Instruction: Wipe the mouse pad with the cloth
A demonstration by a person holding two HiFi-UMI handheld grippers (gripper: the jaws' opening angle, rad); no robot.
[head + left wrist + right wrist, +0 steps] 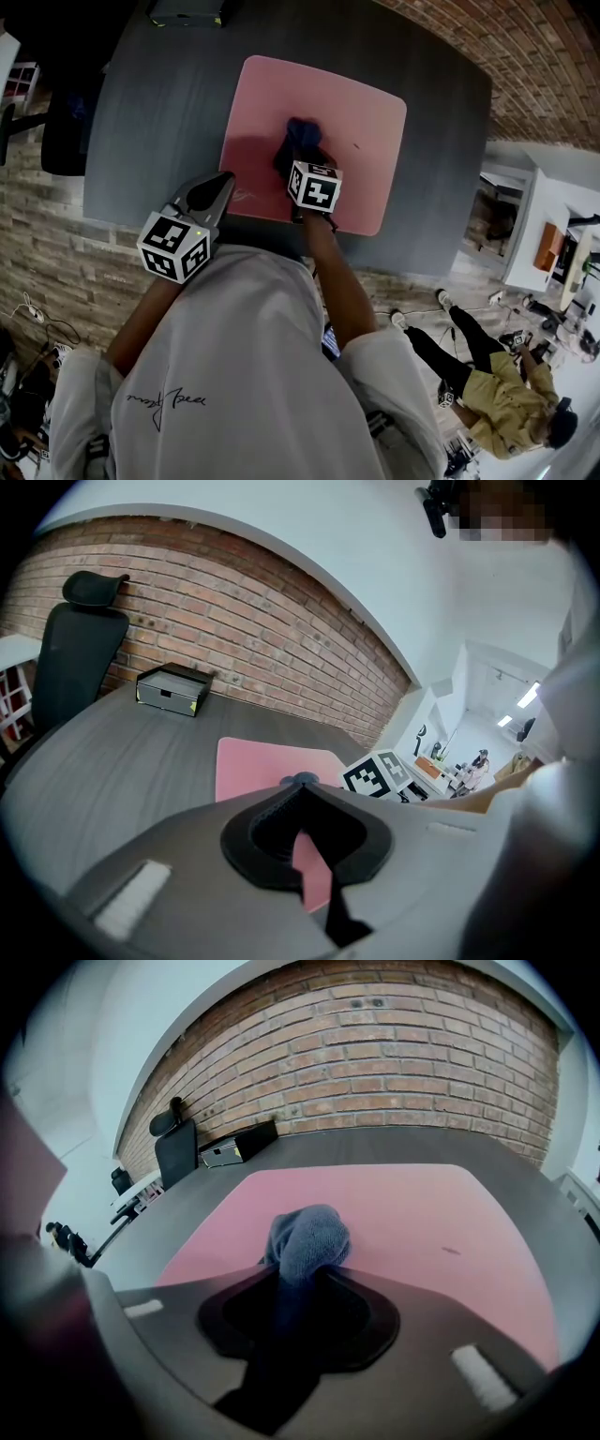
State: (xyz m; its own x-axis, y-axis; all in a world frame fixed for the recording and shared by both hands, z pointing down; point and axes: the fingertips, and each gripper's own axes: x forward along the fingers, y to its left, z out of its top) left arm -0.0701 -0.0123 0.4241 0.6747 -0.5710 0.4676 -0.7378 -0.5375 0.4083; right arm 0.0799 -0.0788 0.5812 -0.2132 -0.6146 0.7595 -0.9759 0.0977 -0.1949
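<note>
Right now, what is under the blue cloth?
The pink mouse pad lies under the cloth, which the right gripper pinches. The pad's patch directly beneath the cloth is covered, so its state cannot be seen.

A dark grey counter (159,112) spreads out under my jaws. At its far edge, ahead of them and to the left, sits a low black box (172,690). Further left stands a black office chair (70,658). A brick wall (394,1063) runs beyond the counter, straight ahead. Behind my jaws, to the right, a person in a tan jacket (502,398) is down on the floor.
</note>
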